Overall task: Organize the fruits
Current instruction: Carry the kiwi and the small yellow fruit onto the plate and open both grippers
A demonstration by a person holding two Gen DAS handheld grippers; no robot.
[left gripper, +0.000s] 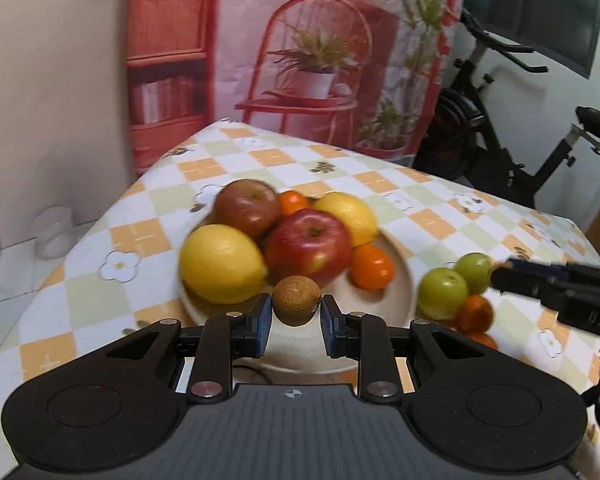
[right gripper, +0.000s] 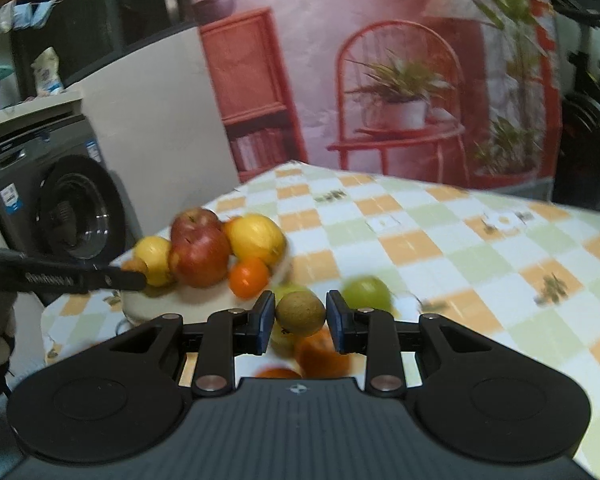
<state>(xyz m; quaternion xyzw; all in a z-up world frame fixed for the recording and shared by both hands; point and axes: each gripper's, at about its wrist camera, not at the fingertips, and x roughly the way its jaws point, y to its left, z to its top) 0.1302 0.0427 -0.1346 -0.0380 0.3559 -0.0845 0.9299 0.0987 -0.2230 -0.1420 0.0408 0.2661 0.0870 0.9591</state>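
My left gripper (left gripper: 296,314) is shut on a small brown round fruit (left gripper: 296,300), held over the near rim of a cream plate (left gripper: 400,280). The plate carries two red apples (left gripper: 308,246), two lemons (left gripper: 220,264) and two tangerines (left gripper: 370,267). My right gripper (right gripper: 301,316) is shut on a second brown round fruit (right gripper: 300,314), held above loose fruit on the cloth: green fruits (right gripper: 367,294) and tangerines (right gripper: 322,354). In the left wrist view the right gripper's dark fingers (left gripper: 516,276) reach in from the right beside the green fruits (left gripper: 444,292).
The table has a checked orange, green and white cloth (right gripper: 440,256). A washing machine (right gripper: 56,208) stands to the left of it and an exercise bike (left gripper: 500,152) to the right. A printed backdrop (left gripper: 300,60) hangs behind. A translucent cup (left gripper: 54,232) sits on the left ledge.
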